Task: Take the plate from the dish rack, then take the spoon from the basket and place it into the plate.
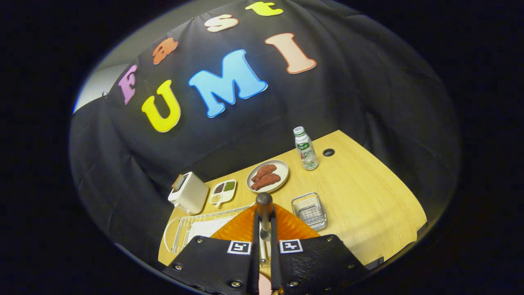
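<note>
The jaws are pressed nearly together on the spoon [264, 213], one finger on each side of its shaft, so the gripper [264, 241] pinches it. The spoon's long axis runs straight along the fingers toward 12 o'clock, its dark rounded end sticking out past the tips; which end that is I cannot tell for sure, as the fingers cover the rest. Directly under the spoon lies the orange plate [286, 225], spreading to both sides of the fingers, so the drop is probably almost straight down with little sideways travel. The basket [310, 211] sits just beside the plate at about 2 o'clock. The rack [192, 229] lies at 9 o'clock, touching or overlapped by the plate's edge. Farther out at 12 o'clock stand a food dish [268, 176] and a bottle [306, 148]; a toaster [188, 192] stands at 10.
</note>
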Demonstrator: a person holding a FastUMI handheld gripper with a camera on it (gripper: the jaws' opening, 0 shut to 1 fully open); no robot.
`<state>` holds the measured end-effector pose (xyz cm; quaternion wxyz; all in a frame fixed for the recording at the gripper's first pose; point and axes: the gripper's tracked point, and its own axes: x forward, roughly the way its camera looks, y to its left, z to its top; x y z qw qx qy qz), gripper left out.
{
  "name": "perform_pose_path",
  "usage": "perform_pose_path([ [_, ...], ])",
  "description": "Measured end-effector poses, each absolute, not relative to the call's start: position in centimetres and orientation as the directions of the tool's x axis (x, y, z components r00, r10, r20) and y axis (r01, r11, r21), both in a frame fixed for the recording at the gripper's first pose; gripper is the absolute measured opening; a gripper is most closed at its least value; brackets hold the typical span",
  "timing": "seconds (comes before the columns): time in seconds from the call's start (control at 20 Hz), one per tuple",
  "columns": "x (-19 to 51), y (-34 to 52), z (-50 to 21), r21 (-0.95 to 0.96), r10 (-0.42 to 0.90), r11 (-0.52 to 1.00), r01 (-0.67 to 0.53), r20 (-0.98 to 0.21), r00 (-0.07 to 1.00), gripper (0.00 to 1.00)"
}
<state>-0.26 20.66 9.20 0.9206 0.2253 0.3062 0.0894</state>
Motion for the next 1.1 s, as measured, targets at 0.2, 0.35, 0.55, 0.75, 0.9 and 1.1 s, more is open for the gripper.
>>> perform_pose_path([
  [0.2,-4.2,26.3,8.5,0.461,0.390,0.878,-0.128,-0.536,0.748,0.11],
  [0.35,-7.2,29.7,7.0,0.434,0.427,0.881,-0.187,-0.563,0.708,0.11],
  [0.55,-10.8,33.2,4.3,0.394,0.455,0.884,-0.250,-0.605,0.654,0.11],
  [0.75,-14.0,35.6,2.0,0.380,0.476,0.879,-0.289,-0.644,0.599,0.11],
  [0.9,-15.5,36.7,0.6,0.368,0.482,0.876,-0.312,-0.664,0.572,0.11],
  [1.1,-16.6,36.9,-0.3,0.354,0.474,0.880,-0.316,-0.680,0.559,0.11],
])
